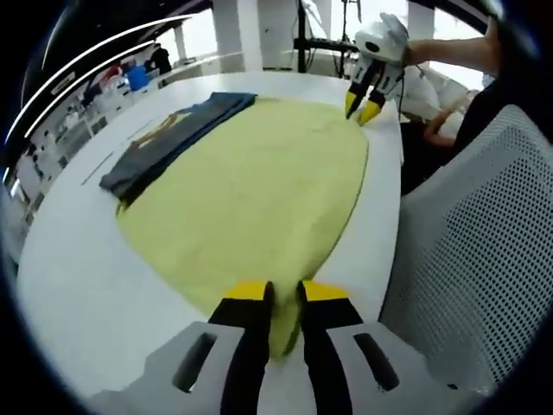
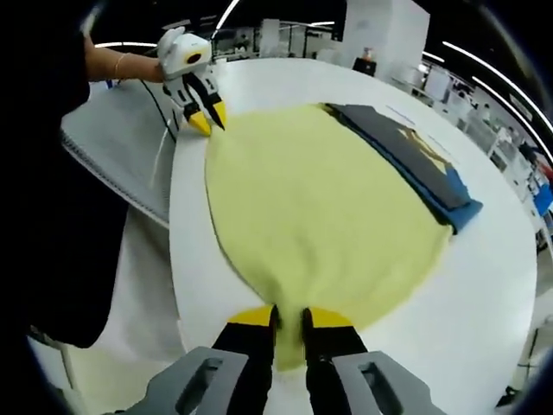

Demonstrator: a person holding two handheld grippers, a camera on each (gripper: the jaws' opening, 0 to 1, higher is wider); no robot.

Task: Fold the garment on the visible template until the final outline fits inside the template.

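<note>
A yellow garment lies spread flat on the white bench, its near edge running along the bench side beside a white mesh chair. My left tool has its yellow-tipped jaws pressed together on one corner of the garment. My right tool pinches the opposite corner of the same edge in the same way. A folded dark blue garment lies along the far edge of the yellow one, touching it. Each tool shows at the far end of the other's view.
</note>
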